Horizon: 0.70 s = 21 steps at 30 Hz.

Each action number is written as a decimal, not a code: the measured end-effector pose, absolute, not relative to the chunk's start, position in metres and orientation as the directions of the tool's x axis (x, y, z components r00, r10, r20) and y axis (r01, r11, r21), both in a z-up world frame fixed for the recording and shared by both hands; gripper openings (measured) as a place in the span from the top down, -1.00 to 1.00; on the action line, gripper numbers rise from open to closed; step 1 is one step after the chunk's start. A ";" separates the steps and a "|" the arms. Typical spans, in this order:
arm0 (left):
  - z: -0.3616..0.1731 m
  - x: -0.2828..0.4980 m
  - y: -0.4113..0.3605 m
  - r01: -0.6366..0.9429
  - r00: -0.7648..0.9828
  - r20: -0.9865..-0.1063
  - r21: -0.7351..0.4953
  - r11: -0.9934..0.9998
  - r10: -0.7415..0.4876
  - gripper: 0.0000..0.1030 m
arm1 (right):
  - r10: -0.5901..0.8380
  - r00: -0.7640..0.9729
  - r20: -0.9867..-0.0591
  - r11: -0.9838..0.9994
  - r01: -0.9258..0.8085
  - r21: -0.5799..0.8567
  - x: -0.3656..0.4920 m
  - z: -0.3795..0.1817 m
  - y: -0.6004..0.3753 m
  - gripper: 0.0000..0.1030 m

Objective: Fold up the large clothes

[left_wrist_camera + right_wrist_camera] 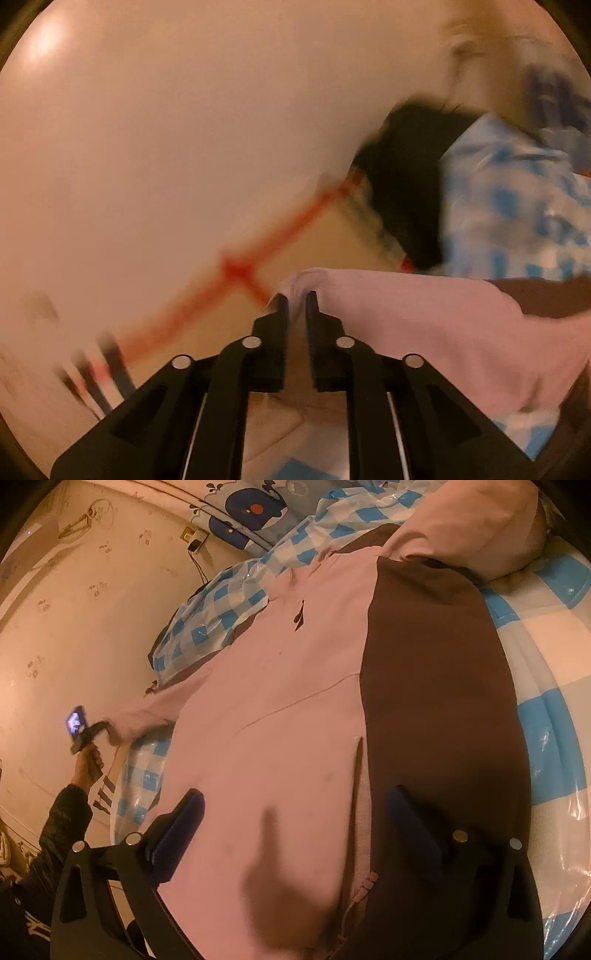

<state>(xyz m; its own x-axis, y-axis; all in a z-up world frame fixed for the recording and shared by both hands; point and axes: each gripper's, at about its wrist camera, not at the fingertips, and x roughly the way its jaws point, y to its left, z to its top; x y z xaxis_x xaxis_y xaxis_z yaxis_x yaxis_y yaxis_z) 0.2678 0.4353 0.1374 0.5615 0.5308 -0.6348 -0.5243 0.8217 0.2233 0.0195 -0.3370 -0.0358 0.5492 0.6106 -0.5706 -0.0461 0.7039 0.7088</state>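
Left gripper [296, 295] clamped on pink jacket [280, 686] sleeve, background all blurry; right gripper [295, 812] wide open over jacket spread on checkered sheet [554, 686]; hem cut off.

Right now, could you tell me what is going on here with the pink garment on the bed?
A person is folding a large pink and brown jacket spread over a blue checked cover. The left gripper is shut on the end of a pink sleeve, held off the bed toward the wall. The right gripper hovers open over the jacket's front near its zip, holding nothing. The sleeve is not yet laid across the body.
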 end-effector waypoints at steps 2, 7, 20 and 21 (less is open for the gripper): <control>0.125 0.247 0.480 -0.606 0.607 -0.701 -0.104 0.789 0.374 0.81 | 0.608 0.550 -0.572 0.707 -0.047 0.706 0.019 -0.036 -0.337 -0.86; 0.106 0.181 0.461 -0.380 0.787 -0.614 -0.413 0.828 0.055 -0.06 | 0.611 0.554 -0.566 0.701 -0.048 0.711 0.016 -0.033 -0.338 -0.86; 0.046 0.271 0.427 -0.450 0.673 -0.738 -0.361 0.817 0.044 0.39 | 0.554 0.714 -0.428 0.610 0.002 0.792 -0.017 0.003 -0.416 -0.86; 0.057 0.264 0.412 -0.428 0.684 -0.725 -0.307 0.850 0.082 0.22 | 0.510 0.760 -0.403 0.597 0.025 0.802 -0.024 0.011 -0.441 -0.86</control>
